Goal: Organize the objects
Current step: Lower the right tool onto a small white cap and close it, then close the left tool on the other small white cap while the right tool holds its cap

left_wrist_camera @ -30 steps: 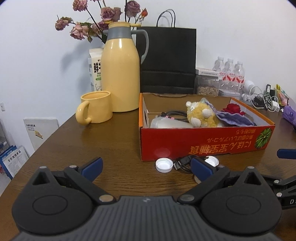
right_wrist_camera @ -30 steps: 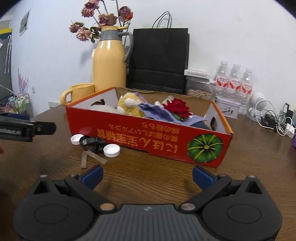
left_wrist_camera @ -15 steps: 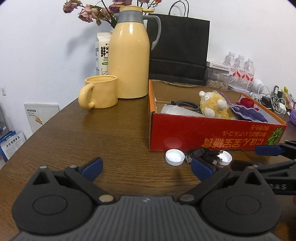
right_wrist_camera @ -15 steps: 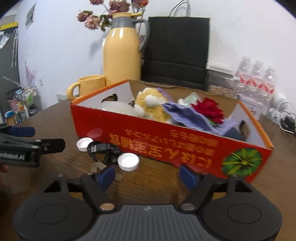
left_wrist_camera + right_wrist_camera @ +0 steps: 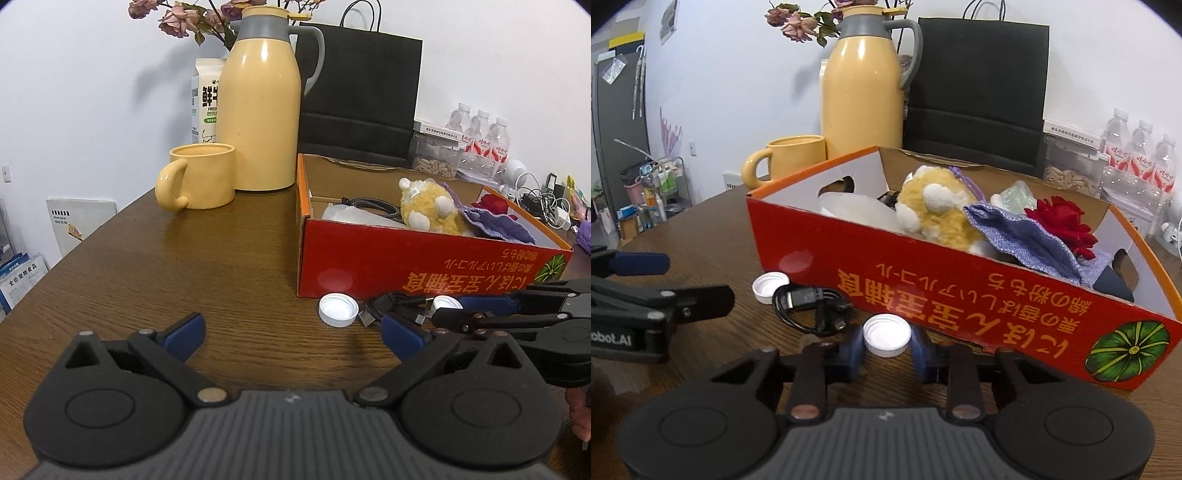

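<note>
White bottle cap [image 5: 447, 303], right of centre, partly hidden between right gripper [image 5: 465, 308] fingers; left gripper [image 5: 291, 332] wide open, empty. Same cap [image 5: 886, 335], lower centre, pinched by closed-in right gripper [image 5: 886, 349], on counter [image 5: 713, 258] before red box [image 5: 960, 291].

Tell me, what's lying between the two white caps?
A coiled black cable lies between the caps, clearest in the right wrist view.

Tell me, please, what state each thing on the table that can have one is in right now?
Left gripper: open, empty.
Right gripper: closed on the near white cap.
Far white cap: loose on the table, open side up.
Black cable: coiled on the table.
Red box: open, holding items.
Thermos: lid on.
Mug: upright.
</note>
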{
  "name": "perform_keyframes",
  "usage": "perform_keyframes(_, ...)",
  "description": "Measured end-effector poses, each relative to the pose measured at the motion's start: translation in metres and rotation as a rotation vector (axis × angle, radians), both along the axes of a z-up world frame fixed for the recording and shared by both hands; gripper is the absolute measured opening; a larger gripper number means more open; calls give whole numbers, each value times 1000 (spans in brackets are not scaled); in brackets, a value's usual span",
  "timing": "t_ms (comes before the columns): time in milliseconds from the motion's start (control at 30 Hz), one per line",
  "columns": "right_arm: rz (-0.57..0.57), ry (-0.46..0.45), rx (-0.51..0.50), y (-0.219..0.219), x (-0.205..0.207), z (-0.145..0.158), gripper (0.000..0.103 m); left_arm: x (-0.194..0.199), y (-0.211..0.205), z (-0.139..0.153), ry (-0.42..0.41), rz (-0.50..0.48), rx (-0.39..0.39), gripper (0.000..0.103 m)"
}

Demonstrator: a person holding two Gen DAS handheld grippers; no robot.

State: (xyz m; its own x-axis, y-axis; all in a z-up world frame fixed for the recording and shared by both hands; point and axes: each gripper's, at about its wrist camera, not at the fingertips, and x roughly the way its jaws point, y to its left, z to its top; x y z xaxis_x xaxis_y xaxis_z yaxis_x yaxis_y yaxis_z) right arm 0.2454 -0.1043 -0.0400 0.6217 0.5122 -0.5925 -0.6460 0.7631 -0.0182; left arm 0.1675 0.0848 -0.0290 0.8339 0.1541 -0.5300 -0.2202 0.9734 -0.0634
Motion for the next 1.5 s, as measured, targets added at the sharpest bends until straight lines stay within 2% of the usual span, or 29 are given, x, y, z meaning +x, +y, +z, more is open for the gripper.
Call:
perform_keyframes(100, -5, -16, 16, -2, -2, 2, 27, 1, 0, -1, 3, 2, 1, 103)
perform_keyframes(400, -65, -138, 65, -26, -20, 12, 27, 3, 1, -3, 12, 24, 8, 103)
perform_keyframes(767, -127, -153, 96, -59, -27, 15, 27, 10, 2, -6, 54, 48, 3, 103)
perform_keyframes(1000, -128, -157, 121, -64, -29, 17, 27, 18, 4, -12, 117, 52, -9, 103)
perform_keyframes(1167, -127, -155, 132, -65, -29, 17, 27, 28, -4, -14, 142, 35, 30, 103)
perform_keyframes(1500, -117, -147, 136, -64, -29, 17, 27, 51, -2, -15, 144, 84, 31, 102)
